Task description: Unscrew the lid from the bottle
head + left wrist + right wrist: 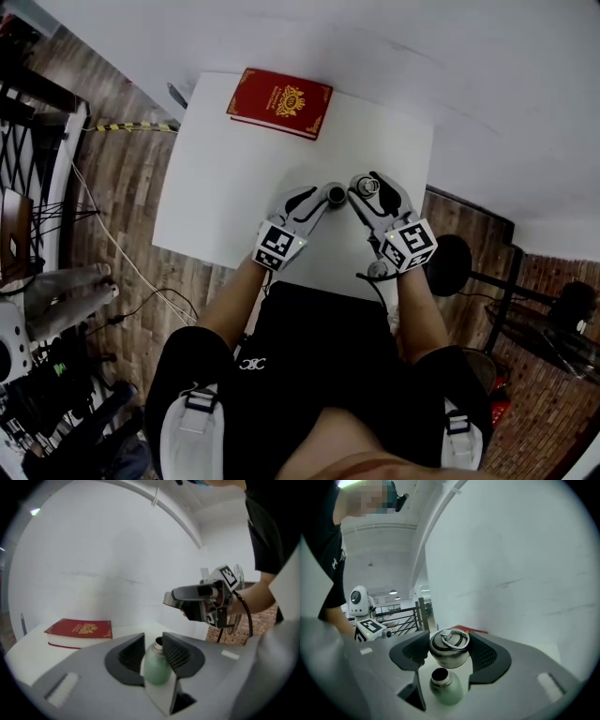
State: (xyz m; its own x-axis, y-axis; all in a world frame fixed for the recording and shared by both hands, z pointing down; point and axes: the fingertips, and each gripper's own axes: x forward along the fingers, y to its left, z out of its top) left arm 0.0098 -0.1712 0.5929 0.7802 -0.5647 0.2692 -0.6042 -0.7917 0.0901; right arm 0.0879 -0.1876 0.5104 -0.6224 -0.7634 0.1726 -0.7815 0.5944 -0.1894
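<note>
A small green bottle (155, 667) with a bare steel neck stands on the white table (225, 178), and my left gripper (153, 649) is shut on it, a ribbed pad against each side. In the head view the bottle (335, 195) shows as a dark mouth between the two grippers. My right gripper (449, 645) is shut on the round steel lid (449, 651) with its ring handle, lifted free just above the open bottle (446, 687). In the head view the left gripper (319, 199) and the right gripper (364, 190) stand close together near the table's front edge.
A red book (279, 102) lies at the table's far edge, beyond the grippers. A white wall rises behind the table. Cables run over the wooden floor at left (122, 262). A dark stand (450, 262) is right of the table.
</note>
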